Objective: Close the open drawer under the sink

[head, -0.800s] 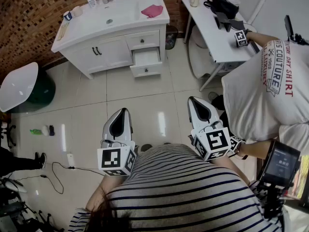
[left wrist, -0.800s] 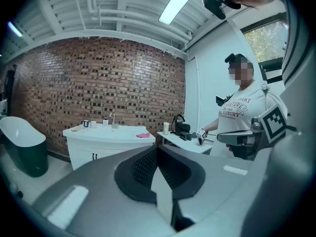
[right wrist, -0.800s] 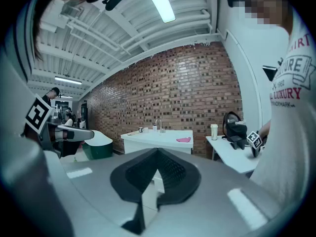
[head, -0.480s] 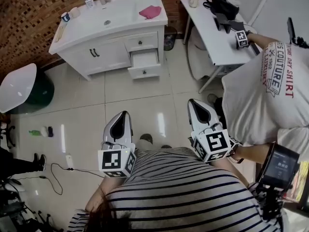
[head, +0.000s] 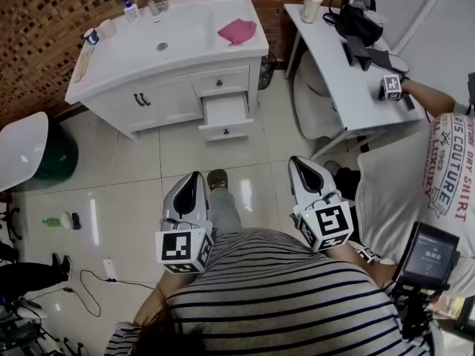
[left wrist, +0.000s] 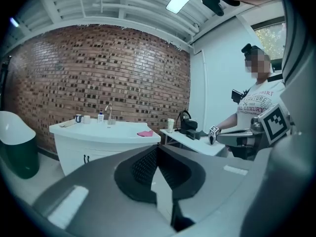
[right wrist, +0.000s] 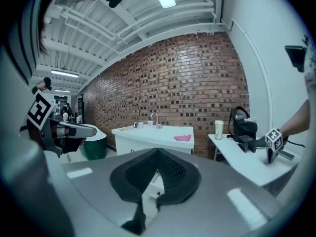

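Note:
The white sink vanity (head: pixel 148 58) stands against the brick wall at the top of the head view. Its right side has a stack of drawers, and the lower drawer (head: pixel 225 112) is pulled out towards me. My left gripper (head: pixel 195 174) and right gripper (head: pixel 295 159) are held side by side over the tiled floor, well short of the drawer, both pointing at the vanity. Both are shut with nothing in them. In the left gripper view the vanity (left wrist: pixel 98 135) shows past the shut left gripper (left wrist: pixel 157 147), which hides the drawer. The right gripper (right wrist: pixel 158 150) also faces the vanity (right wrist: pixel 153 132).
A pink cloth (head: pixel 237 30) lies on the sink counter. A white table (head: pixel 349 65) with a cup and a dark bag stands at the right, with a person in a white shirt (head: pixel 438 176) beside it. A green bin (head: pixel 33 147) stands left. A cable (head: pixel 96 262) crosses the floor.
I have stepped towards the vanity, with one shoe now ahead between the grippers. The vanity and drawer sit closer. Both grippers stay shut and side by side.

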`<state>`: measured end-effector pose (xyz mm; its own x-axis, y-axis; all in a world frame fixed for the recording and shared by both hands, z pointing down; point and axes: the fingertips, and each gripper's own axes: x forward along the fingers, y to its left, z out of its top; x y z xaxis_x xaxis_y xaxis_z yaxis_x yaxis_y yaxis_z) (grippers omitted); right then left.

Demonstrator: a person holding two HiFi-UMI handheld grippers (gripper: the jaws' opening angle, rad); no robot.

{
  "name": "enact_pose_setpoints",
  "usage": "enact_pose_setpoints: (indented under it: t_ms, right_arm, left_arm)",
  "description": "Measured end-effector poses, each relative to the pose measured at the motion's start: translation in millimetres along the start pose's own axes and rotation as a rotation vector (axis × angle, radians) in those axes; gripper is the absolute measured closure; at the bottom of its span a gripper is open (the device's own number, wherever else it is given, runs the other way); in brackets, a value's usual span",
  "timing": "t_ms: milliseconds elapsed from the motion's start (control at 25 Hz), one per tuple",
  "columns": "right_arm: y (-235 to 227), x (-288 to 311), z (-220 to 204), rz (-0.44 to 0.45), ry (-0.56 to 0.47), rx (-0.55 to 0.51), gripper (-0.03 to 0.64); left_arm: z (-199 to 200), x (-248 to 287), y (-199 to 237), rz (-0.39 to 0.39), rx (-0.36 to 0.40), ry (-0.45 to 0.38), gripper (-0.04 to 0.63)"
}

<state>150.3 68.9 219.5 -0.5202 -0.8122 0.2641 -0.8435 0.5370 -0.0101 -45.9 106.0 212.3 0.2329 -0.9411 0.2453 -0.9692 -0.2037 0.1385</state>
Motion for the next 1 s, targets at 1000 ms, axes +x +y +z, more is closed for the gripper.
enact_pose_setpoints:
  t_ms: [1000]
  right_arm:
    - [-52, 353, -7, -0.054, 0.023, -0.037, 0.620]
  left_arm:
    - [-13, 317, 195, -0.166, 0.031, 0.056, 0.583]
